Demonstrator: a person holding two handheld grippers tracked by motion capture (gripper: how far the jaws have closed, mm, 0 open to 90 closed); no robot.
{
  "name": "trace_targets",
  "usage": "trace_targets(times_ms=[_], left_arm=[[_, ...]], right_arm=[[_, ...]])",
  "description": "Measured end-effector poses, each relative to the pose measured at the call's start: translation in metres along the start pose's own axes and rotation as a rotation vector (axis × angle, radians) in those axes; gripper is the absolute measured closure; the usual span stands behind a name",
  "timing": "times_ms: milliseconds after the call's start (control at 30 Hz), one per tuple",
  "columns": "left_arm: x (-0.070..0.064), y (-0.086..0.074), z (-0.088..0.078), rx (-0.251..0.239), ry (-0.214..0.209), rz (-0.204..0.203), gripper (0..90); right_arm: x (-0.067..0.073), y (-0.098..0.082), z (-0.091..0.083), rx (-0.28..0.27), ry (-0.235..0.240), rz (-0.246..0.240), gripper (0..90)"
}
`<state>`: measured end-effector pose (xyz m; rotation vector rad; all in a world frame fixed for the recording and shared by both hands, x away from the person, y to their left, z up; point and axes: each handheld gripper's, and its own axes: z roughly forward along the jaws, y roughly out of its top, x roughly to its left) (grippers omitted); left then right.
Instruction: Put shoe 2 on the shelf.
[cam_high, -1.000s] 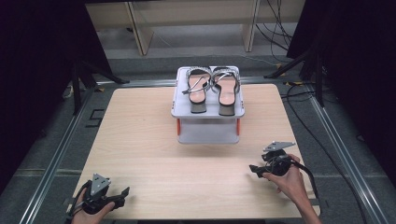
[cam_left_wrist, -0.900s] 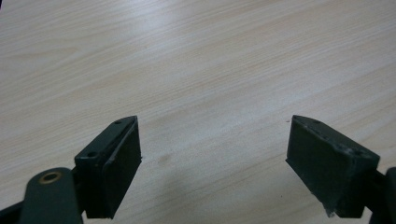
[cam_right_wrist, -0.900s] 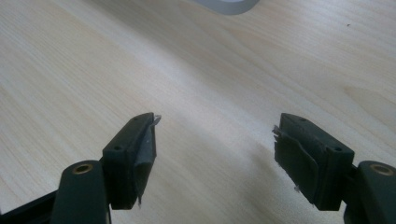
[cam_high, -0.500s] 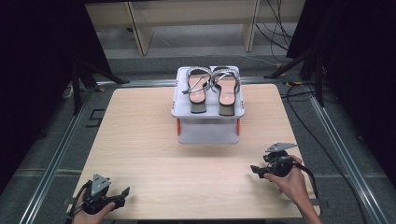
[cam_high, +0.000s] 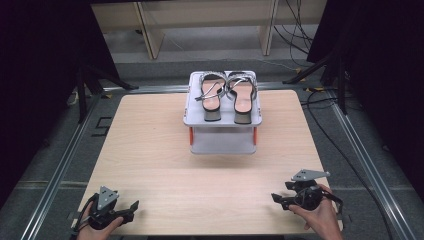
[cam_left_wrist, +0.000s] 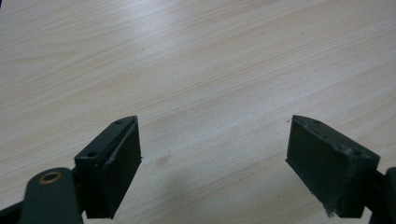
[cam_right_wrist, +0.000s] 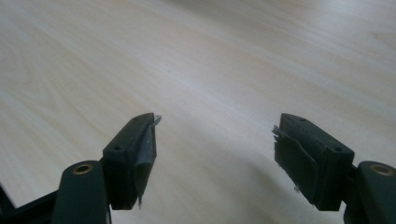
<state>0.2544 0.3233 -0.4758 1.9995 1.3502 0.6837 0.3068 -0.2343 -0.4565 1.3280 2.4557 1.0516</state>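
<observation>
**Both grippers wait at the near edge, sandals up on the far box**

Here is the pair of sandals (cam_high: 227, 96), side by side on top of a pale box (cam_high: 223, 136) that sits toward the far edge of the table (cam_high: 150, 140), about midway between its left and right edges. Toes point away, heels face the person. Both grippers are well apart from them, down at the near edge.

The left gripper (cam_high: 131, 206) sits by the near left corner, held in a hand (cam_high: 97, 222), jaws pointing right along the near edge. In the left gripper view its jaws stand wide apart with bare wood between them, nothing held.

The right gripper (cam_high: 278, 198) sits by the near right corner in the other hand (cam_high: 317, 215), jaws pointing left toward the middle of the table. The right gripper view shows its jaws spread wide too, gripping nothing, only wood grain below. The sandals lie far ahead, between the two grippers.
</observation>
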Motion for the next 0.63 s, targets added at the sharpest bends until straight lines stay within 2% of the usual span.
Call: trace_targets(times_ms=[67,100,167,200,233,267,300,333,367,400,467,533,600,633], left_arm=[[0.0,0.0,0.0,0.0,0.001,0.0,17.1],[0.0,0.0,0.0,0.002,0.001,0.003,17.2],[0.0,0.0,0.0,-0.001,0.0,0.001,17.1],[0.0,0.0,0.0,-0.001,0.0,0.001,17.1],[0.0,0.0,0.0,0.0,0.0,0.002,17.1],[0.0,0.0,0.0,0.001,0.0,0.003,17.2],[0.0,0.0,0.0,0.001,0.0,0.003,17.1],[0.0,0.0,0.0,0.001,-0.001,0.003,17.1],[0.0,0.0,0.0,0.006,-0.003,0.01,17.1],[0.001,0.0,0.001,0.012,-0.003,0.014,17.1],[0.0,0.0,0.001,0.004,-0.01,0.004,17.1],[0.001,0.0,0.001,0.009,-0.004,0.012,17.1],[0.0,0.0,0.001,0.0,-0.012,-0.001,17.1],[0.0,0.0,0.001,0.004,-0.008,0.005,17.1]], right_arm=[[0.0,-0.003,-0.001,-0.006,0.011,-0.037,29.8],[0.001,-0.006,0.0,-0.017,0.023,-0.038,29.8],[0.005,-0.01,-0.003,0.016,-0.013,-0.035,29.8],[0.007,-0.012,-0.002,0.011,-0.006,-0.033,29.8],[0.007,-0.013,-0.004,0.022,-0.016,-0.057,29.8],[0.009,-0.016,-0.004,0.022,-0.016,-0.06,29.8],[0.013,-0.018,-0.005,0.037,-0.004,-0.02,29.8],[0.013,-0.02,-0.005,0.031,0.002,-0.046,29.8],[0.015,-0.022,-0.006,0.039,-0.014,-0.04,29.7],[0.013,-0.023,-0.006,0.043,-0.021,-0.08,29.8],[0.017,-0.026,-0.005,0.064,-0.006,-0.064,29.8],[0.015,-0.027,-0.005,0.076,-0.023,-0.1,29.8],[0.015,-0.027,-0.005,0.077,-0.02,-0.099,29.7],[0.017,-0.027,-0.005,0.077,-0.02,-0.076,29.7]])
